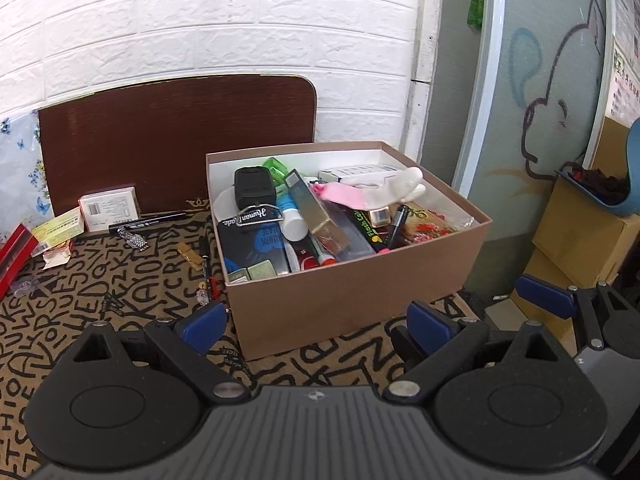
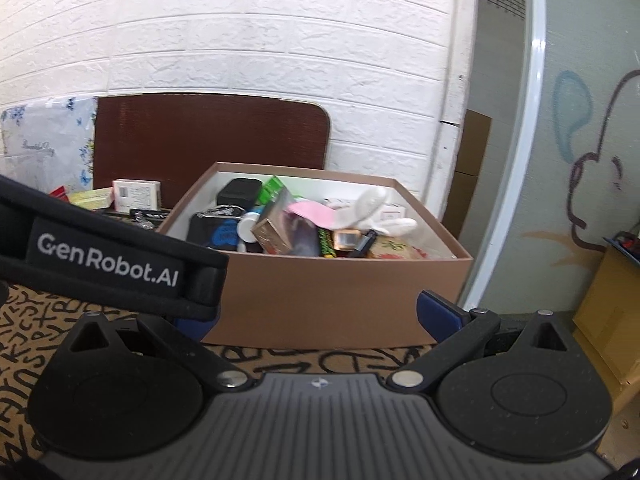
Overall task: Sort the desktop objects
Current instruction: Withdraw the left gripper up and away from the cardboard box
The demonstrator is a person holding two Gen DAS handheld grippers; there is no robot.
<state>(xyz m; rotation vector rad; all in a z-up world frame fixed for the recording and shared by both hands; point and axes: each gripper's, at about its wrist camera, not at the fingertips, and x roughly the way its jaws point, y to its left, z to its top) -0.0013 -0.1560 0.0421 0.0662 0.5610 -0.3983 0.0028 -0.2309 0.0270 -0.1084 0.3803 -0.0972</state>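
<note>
1. White brick wall [image 1: 240, 32] backs a bench [image 1: 120, 300] covered in a letter-patterned cloth.
2. At centre sits the open brown box [image 1: 352, 288], crammed with small items.
3. At 9 o'clock of it lie a watch [image 1: 134, 239], a black pen [image 1: 148, 222] and a white carton [image 1: 109, 208].
4. Left gripper [image 1: 316, 326] is spread wide, empty, near the box's front.
5. Right gripper [image 2: 320, 320] is likewise released, empty.

You see the box [image 1: 352, 280] sitting on the mat [image 1: 100, 308], near its right edge, full of small things. A board [image 1: 168, 140] leans on the wall behind it. Left of the box lie a watch [image 1: 134, 239], a pen [image 1: 148, 221] and a small carton [image 1: 109, 208].
</note>
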